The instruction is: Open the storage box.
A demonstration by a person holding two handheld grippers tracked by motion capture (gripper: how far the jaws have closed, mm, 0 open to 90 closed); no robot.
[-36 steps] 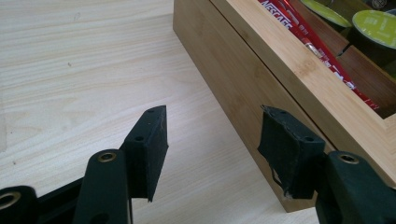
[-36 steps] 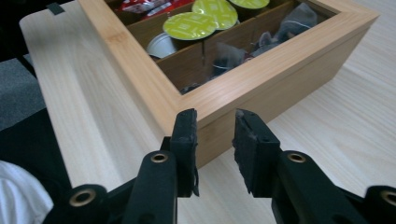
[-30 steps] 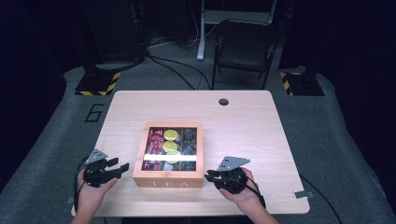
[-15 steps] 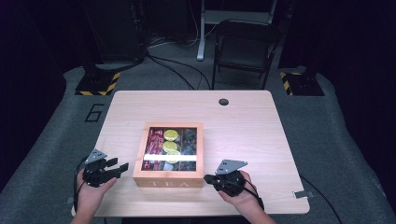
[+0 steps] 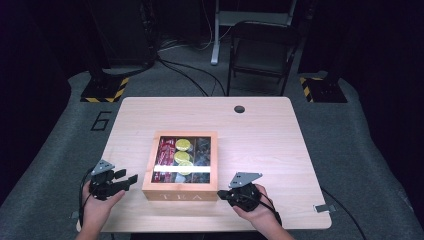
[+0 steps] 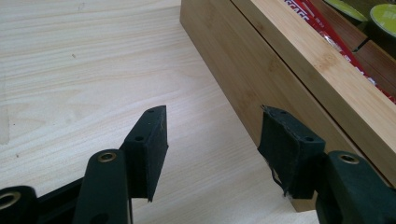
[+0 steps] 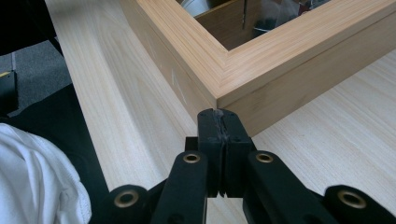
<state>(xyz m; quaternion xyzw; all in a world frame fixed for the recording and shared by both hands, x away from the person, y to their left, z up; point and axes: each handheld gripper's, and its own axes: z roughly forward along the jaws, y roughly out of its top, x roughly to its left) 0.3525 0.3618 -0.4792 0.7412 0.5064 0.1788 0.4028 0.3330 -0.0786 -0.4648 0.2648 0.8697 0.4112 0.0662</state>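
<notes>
A dark folding chair (image 5: 263, 50) stands beyond the table (image 5: 280, 145), near two hazard-striped bases (image 5: 105, 90).

Dark room, grey carpet (image 5: 360, 150), folding chair (image 5: 260, 50) behind table (image 5: 270, 135).

Two black two-jaw grippers, left gripper (image 5: 131, 178), right gripper (image 5: 221, 194), grey three-cornered top plates, brass-coloured rivets, trailing black cables, frayed jaw pads.

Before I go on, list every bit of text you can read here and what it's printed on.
"TEA": front face of the wooden box.
"6": on the grey floor left of the table.
White capitals on the red packet inside the box: cut off, not readable.
Round yellow-green lids: print too small to read.
</notes>
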